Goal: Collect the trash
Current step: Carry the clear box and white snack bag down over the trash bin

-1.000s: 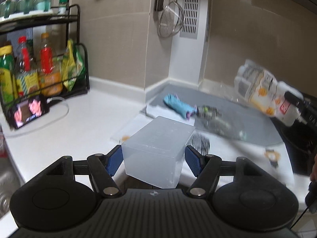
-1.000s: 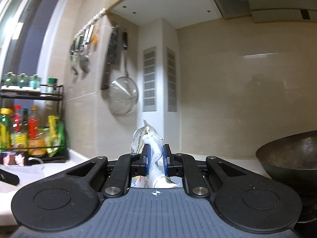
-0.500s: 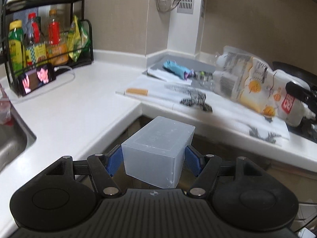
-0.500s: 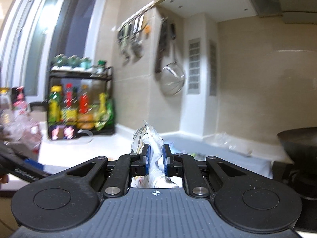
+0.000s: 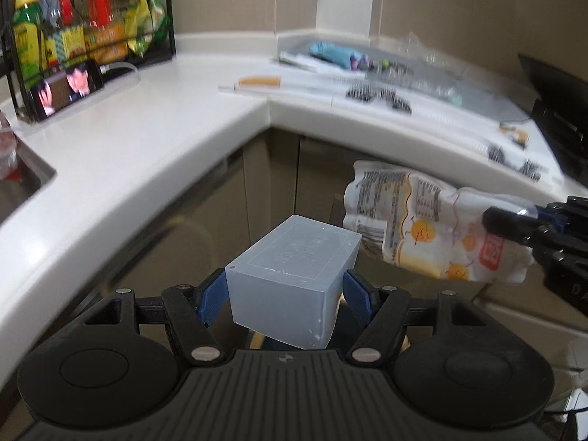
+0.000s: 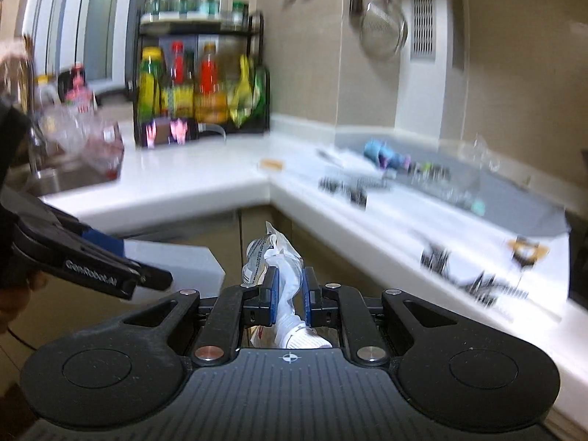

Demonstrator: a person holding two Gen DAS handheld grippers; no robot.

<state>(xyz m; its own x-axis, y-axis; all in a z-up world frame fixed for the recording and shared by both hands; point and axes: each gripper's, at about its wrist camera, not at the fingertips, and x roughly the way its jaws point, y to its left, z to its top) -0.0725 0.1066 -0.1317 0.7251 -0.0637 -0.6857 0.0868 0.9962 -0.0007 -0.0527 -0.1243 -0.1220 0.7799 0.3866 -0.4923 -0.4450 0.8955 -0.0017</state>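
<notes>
I hold two pieces of trash now, one in each gripper, and both are in front of the corner of the white L-shaped kitchen counter (image 5: 154,154), below its edge, with the cabinet doors behind them. My left gripper (image 5: 286,294) has its blue fingers (image 5: 211,301) spread wide and pressed on the two sides of a translucent rectangular plastic box (image 5: 290,279); I judge the wide grip is only because the box is wide, and it sits tilted with one flat face up. My right gripper (image 6: 288,296) has its fingers almost together, pinching the twisted white neck of a crumpled plastic food bag with yellow cartoon print (image 5: 422,228), so the soft bag hangs out to the left, near the box but not touching it. I think both are carried low like this to reach a bin, which I cannot see in either view. On the counter at the far right more litter waits: one blue cloth-like item (image 5: 330,53), one tan stick-shaped wrapper (image 5: 259,81) and several small dark scraps on white paper, too blurred to count. At the far left one black wire rack (image 5: 161,18) holds bottles, which I judge are not trash.
</notes>
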